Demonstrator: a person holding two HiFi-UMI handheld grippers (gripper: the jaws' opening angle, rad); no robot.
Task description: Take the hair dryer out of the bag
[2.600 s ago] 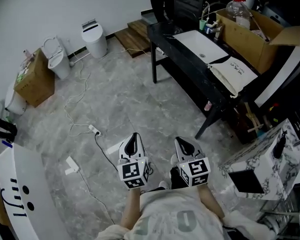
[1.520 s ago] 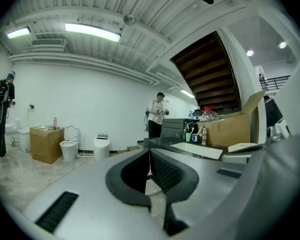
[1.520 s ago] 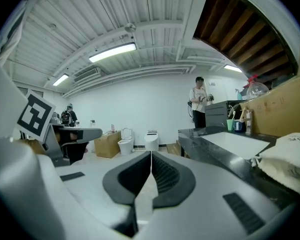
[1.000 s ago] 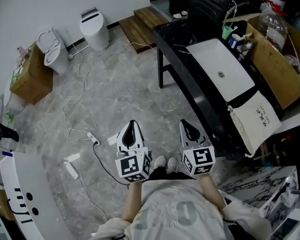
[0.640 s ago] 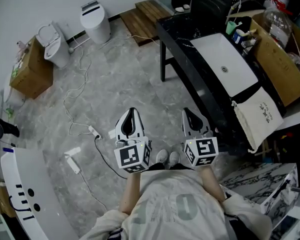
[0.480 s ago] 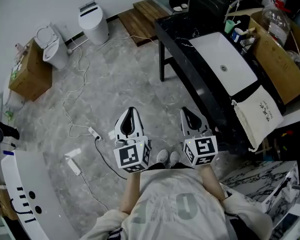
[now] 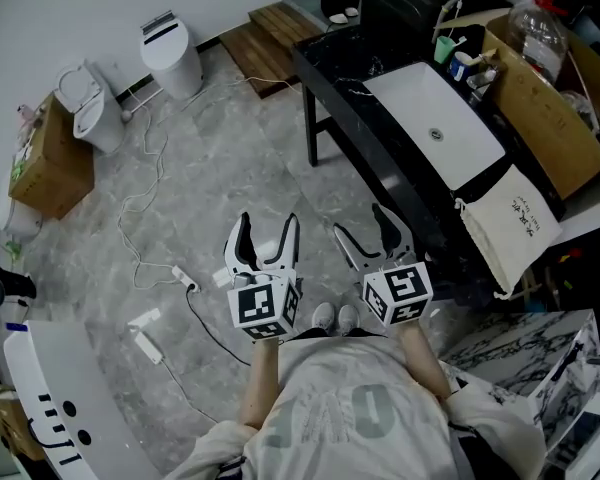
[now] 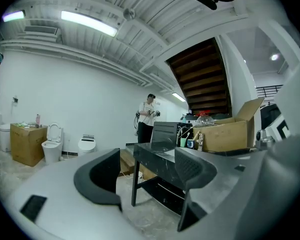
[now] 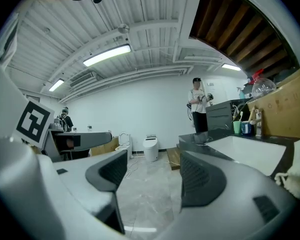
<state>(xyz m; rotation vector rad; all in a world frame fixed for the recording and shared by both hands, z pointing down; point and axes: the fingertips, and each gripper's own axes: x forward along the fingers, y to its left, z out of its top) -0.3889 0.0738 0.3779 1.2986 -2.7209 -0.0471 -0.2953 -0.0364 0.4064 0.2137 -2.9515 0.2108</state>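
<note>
Two empty tools: left gripper (image 7: pixel 266 238) and right gripper (image 7: pixel 365 230), jaws just opened wide, nothing between; cloth bag (image 7: pixel 508 224) lies apart at black table (image 7: pixel 345 73) edge

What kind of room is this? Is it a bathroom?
Probably a workshop or test room set up like a bathroom, not a real one. A toilet stands by the wall, a white sink sits in a black table, and a cardboard box and cables lie on the floor.
</note>
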